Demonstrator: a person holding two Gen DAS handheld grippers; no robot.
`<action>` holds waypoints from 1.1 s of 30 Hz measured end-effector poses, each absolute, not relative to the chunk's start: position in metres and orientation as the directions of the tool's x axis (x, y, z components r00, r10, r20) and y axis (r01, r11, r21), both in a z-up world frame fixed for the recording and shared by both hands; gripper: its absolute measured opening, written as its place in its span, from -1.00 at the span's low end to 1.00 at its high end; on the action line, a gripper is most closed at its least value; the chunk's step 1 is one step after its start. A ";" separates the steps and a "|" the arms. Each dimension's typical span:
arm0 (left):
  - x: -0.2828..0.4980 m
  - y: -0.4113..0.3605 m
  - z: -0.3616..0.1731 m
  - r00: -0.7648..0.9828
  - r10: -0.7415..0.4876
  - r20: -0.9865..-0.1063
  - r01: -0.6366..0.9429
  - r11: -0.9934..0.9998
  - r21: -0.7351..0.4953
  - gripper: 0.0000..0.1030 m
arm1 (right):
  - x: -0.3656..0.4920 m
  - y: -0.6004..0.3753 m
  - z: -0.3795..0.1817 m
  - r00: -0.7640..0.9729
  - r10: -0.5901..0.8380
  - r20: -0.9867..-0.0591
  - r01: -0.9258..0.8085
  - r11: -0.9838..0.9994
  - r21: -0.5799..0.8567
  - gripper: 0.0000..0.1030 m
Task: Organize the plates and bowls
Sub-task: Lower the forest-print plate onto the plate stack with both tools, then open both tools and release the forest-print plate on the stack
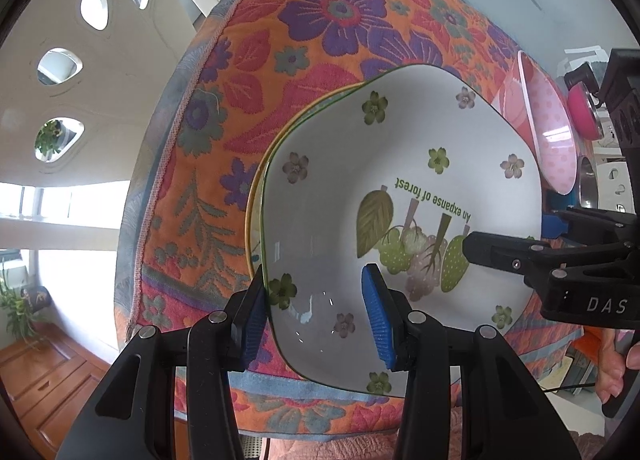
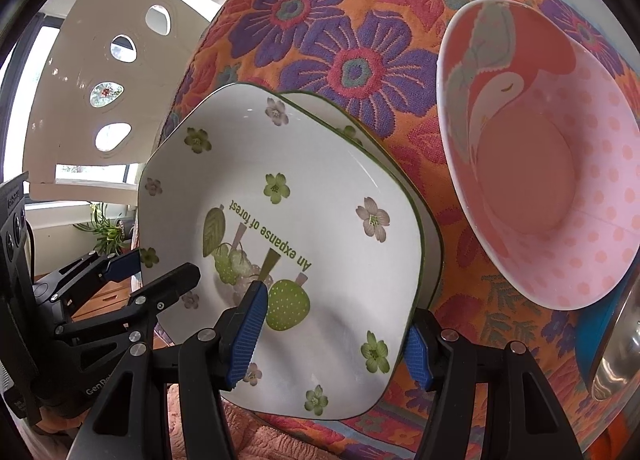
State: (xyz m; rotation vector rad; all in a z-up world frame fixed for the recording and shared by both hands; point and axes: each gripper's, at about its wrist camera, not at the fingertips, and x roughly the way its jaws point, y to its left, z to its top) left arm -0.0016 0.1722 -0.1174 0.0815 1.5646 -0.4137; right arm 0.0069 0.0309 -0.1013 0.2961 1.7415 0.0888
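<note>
Both grippers straddle the rim of the white forest plate, which sits on a stack on the floral cloth.

The floral tablecloth (image 1: pixel 328 20) carries everything. On it the white forest plate (image 2: pixel 320 228) rests on another like plate and a yellow-edged one below. The pink flamingo bowl (image 2: pixel 556 180) stands just beside the stack, with a steel bowl (image 2: pixel 616 340) near it. The left gripper (image 1: pixel 316 312) has one finger outside the near rim and one inside; whether its pads press I cannot tell. The right gripper (image 2: pixel 332 336) spans the opposite edge likewise, grip unclear. The step looks like stacking or lifting this plate. Next calls for a level, matched lift, clear of the pink bowl.
</note>
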 end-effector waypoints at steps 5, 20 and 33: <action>0.004 0.171 -0.115 -0.037 -0.207 -0.978 0.313 0.927 -0.209 -0.20 | 0.006 0.029 -0.101 -0.166 0.248 -0.954 0.161 0.962 0.222 0.18; 0.006 0.172 -0.109 -0.021 -0.223 -0.975 0.329 0.919 -0.217 -0.20 | 0.008 0.016 -0.090 -0.179 0.243 -0.953 0.240 0.950 0.197 0.18; 0.014 0.187 -0.108 -0.036 -0.254 -0.967 0.296 0.921 -0.253 -0.20 | 0.006 0.002 -0.078 -0.162 0.190 -0.968 0.279 0.950 0.140 0.19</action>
